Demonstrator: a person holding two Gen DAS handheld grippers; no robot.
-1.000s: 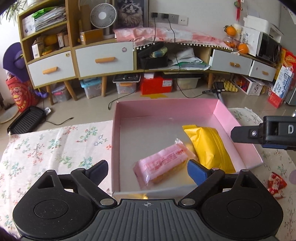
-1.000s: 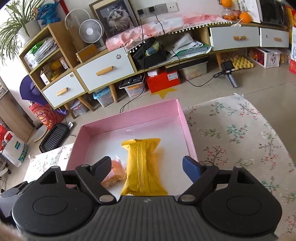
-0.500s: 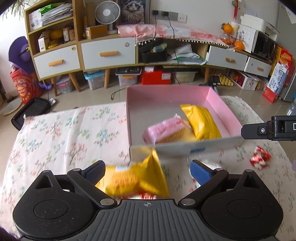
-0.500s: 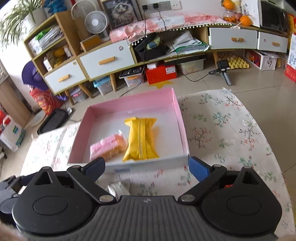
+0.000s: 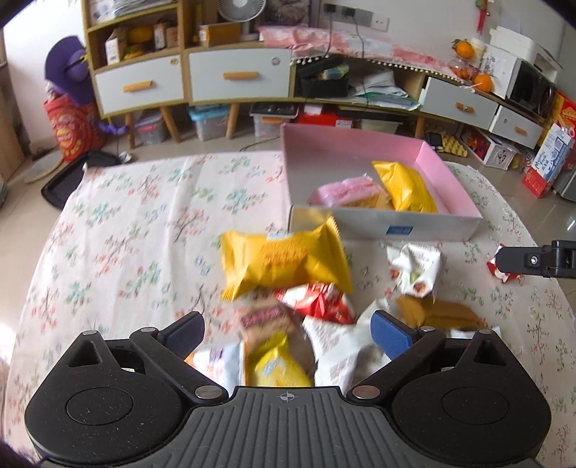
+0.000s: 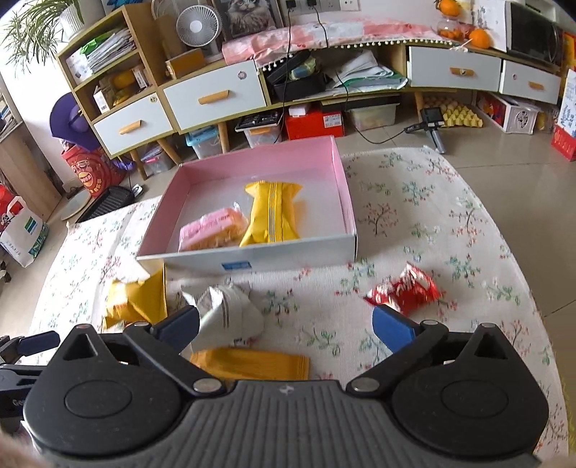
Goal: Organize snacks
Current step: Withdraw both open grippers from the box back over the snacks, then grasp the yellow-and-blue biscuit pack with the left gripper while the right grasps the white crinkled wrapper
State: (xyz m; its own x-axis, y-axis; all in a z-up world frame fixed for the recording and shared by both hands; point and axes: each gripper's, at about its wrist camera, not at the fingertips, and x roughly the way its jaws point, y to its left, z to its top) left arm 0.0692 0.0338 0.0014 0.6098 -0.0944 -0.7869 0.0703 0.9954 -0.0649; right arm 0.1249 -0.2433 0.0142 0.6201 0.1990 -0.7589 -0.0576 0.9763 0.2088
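A floral cloth (image 5: 136, 230) covers the desk, and beyond it a tiled floor runs to a long wooden sideboard with white drawers (image 6: 212, 95), a fan (image 6: 196, 27) and cluttered shelves. At the far side of the desk sits a pink box (image 5: 453, 169), holding a pink snack packet (image 5: 345, 190) just beside a yellow snack packet (image 5: 406, 185). The left view shows a loose heap of snacks on the near cloth: a large yellow bag (image 5: 280, 259) in front of the box, a red packet (image 5: 316, 302) and others too blurred to name. The right view alone shows a red wrapper (image 6: 406, 288) lying apart at the right, and a potted plant (image 6: 39, 25) on the far left. The left tongs (image 5: 286, 331) gape wide above the heap, gripping nothing; the right tongs (image 6: 286, 327) have just been opening and stand wide, empty, over a white packet (image 6: 226, 309).
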